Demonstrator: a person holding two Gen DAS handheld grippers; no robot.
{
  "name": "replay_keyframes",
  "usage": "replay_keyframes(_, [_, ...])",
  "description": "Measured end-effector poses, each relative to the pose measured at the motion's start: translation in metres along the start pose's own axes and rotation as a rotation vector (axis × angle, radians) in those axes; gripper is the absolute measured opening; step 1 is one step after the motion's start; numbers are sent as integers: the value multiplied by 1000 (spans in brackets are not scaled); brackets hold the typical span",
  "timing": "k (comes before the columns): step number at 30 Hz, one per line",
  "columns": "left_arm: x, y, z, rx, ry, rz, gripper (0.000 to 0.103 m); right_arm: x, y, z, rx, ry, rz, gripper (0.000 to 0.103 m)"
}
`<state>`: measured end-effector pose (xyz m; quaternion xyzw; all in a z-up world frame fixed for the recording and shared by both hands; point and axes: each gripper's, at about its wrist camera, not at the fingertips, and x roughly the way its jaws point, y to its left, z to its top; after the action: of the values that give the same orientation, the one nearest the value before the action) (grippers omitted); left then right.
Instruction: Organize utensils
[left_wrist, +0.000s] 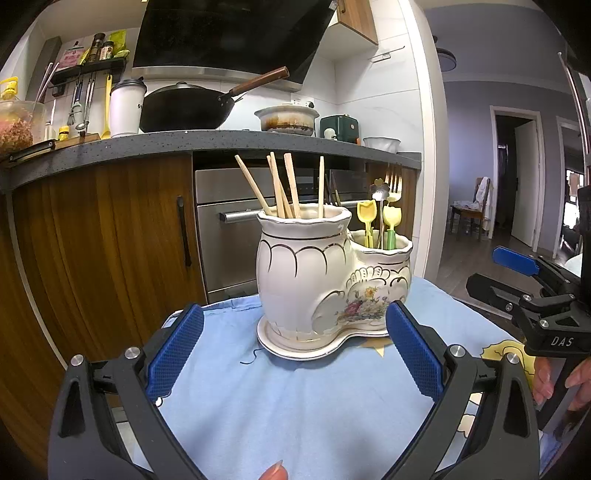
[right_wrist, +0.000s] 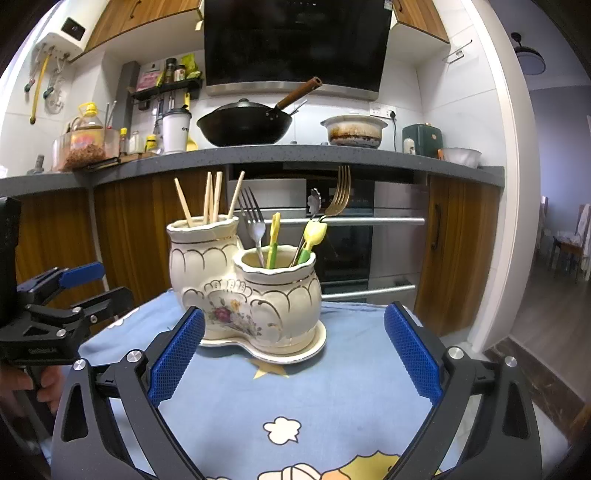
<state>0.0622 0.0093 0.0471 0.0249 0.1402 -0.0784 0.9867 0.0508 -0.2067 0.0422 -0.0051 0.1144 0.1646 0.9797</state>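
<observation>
We are holding both claws released, left claw (left_wrist: 293, 349) and right claw (right_wrist: 293, 349), before the ceramic utensil holder (right_wrist: 243, 291) on the cloth-covered bench (right_wrist: 332, 387): chopsticks (right_wrist: 212, 201) are standing in the taller pot, forks (right_wrist: 255, 221) in the lower, already sorted.

**Glazed ceramic, matt plastic, soft cloth**

The utensil holder (right_wrist: 243, 291) is showing glossy glazed ceramic, cream with gilt lines and a painted flower spray. The chopsticks (right_wrist: 212, 197) are looking like bare, matt wood. One fork (right_wrist: 255, 221) is gleaming as silvery polished metal, another (right_wrist: 340, 194) as gold-toned metal; the small forks (right_wrist: 314, 236) are showing smooth yellow and green plastic. The cloth (right_wrist: 314, 391) covering the table is lying soft and matt, pale blue with printed shapes. The right tongs (right_wrist: 293, 360) and left tongs (left_wrist: 295, 354) are wearing rough, grid-textured blue pads (right_wrist: 177, 358) on matt black plastic with shiny metal bolts.
</observation>
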Motion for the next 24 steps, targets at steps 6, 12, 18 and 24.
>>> replay_keyframes(6, [1, 0, 0, 1, 1, 0, 97, 0, 0, 0, 0, 1, 1, 97])
replay_keyframes(12, [1, 0, 0, 0, 3, 3, 97, 0, 0, 0, 0, 0, 0, 97])
replay_keyframes(18, [2, 1, 0, 0, 4, 3, 97, 0, 0, 0, 0, 1, 1, 97])
replay_keyframes(24, [2, 1, 0, 0, 4, 4, 97, 0, 0, 0, 1, 2, 1, 97])
